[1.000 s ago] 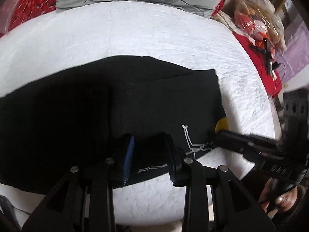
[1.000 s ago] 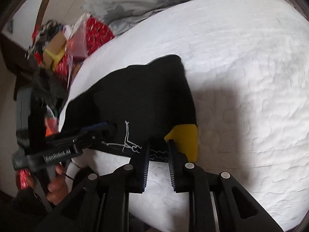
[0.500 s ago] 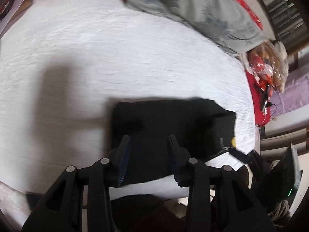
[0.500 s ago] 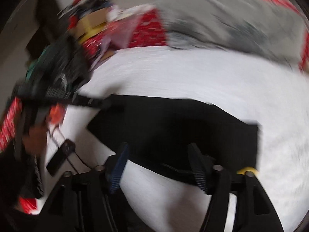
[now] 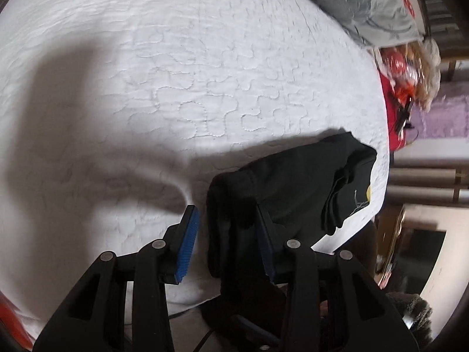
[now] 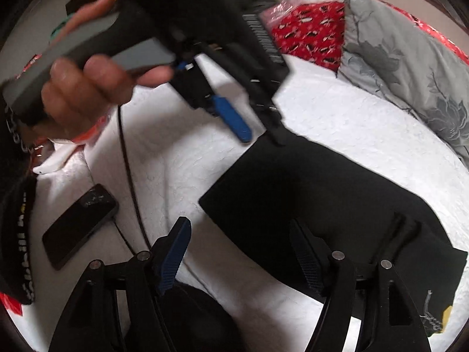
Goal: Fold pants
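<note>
Pants (image 6: 337, 205) folded compact near bed (image 5: 205, 73) edge; left tongs (image 5: 228, 234) and right tongs (image 6: 243, 252) just opening, released; only tidying left.

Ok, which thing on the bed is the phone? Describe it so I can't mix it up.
Start at the white quilted bed cover and find the folded black pants lying on it. In the right wrist view the phone lies left of the pants, apart from them, beside a thin dark cable. It is the one flat, glossy black slab there, hard-edged, not cloth.
</note>
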Action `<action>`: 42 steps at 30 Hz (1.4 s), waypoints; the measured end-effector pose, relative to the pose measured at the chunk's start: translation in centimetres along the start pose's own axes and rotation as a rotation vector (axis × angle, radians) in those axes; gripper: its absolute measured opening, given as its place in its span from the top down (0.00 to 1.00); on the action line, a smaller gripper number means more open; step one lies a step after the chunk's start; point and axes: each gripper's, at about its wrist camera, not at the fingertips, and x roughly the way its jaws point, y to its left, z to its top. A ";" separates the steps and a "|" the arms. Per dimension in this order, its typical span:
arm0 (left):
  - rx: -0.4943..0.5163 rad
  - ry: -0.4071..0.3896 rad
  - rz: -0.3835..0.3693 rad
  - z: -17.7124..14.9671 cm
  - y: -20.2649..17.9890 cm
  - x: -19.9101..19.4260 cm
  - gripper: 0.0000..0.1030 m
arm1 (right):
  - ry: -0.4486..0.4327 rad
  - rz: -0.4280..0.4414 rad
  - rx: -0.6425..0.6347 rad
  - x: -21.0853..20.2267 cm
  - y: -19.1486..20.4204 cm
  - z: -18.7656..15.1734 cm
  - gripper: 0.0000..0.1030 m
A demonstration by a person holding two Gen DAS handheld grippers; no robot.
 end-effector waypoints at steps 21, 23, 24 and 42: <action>-0.072 -0.044 -0.028 0.9 -0.8 0.2 0.70 | 0.018 -0.045 0.076 2.3 -1.3 1.0 0.76; -0.096 -0.057 -0.061 0.5 -1.3 -0.4 0.70 | 0.002 -0.017 0.100 1.0 -2.1 0.7 0.76; -0.111 -0.064 -0.072 0.3 -1.7 -0.7 0.70 | -0.006 -0.003 0.119 0.3 -2.8 0.6 0.76; -0.041 -0.039 -0.056 3.9 -21.4 4.6 0.70 | -0.165 0.113 0.560 -11.0 -20.0 -6.4 0.77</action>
